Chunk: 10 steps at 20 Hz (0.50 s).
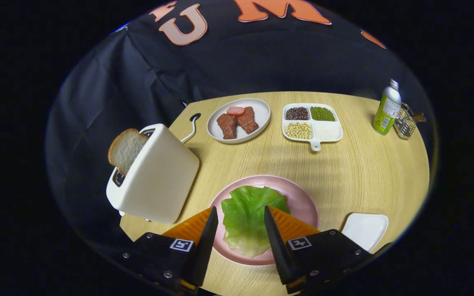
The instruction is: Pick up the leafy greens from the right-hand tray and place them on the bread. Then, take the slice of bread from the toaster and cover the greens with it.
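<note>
Leafy greens (247, 218) already lie on the pink plate (303, 201) (bread beneath hidden); gripper (241, 224) jaws spread, empty; toaster (154, 174) slice (126, 150), left of plate, remains.

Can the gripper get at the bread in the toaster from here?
Probably yes. The gripper is open over the greens on the pink plate. The bread sticks out of the toaster, ahead and left, with bare table between.
</note>
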### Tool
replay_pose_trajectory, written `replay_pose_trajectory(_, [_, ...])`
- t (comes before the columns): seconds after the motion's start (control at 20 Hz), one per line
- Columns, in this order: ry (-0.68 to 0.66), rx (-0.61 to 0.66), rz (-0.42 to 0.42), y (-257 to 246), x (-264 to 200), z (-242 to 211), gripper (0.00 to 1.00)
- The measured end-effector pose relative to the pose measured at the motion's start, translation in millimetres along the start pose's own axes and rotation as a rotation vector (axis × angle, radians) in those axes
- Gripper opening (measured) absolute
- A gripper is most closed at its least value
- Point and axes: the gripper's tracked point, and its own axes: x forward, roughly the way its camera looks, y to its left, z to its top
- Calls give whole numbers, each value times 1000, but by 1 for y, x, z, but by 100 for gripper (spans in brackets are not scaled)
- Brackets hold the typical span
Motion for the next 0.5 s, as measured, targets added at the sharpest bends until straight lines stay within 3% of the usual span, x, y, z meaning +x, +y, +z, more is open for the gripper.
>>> replay_pose_trajectory(0.3, [-11,29,50,40,-22,37,92])
replay_pose_trajectory(0.5, [-23,11,76,74,-29,62,97])
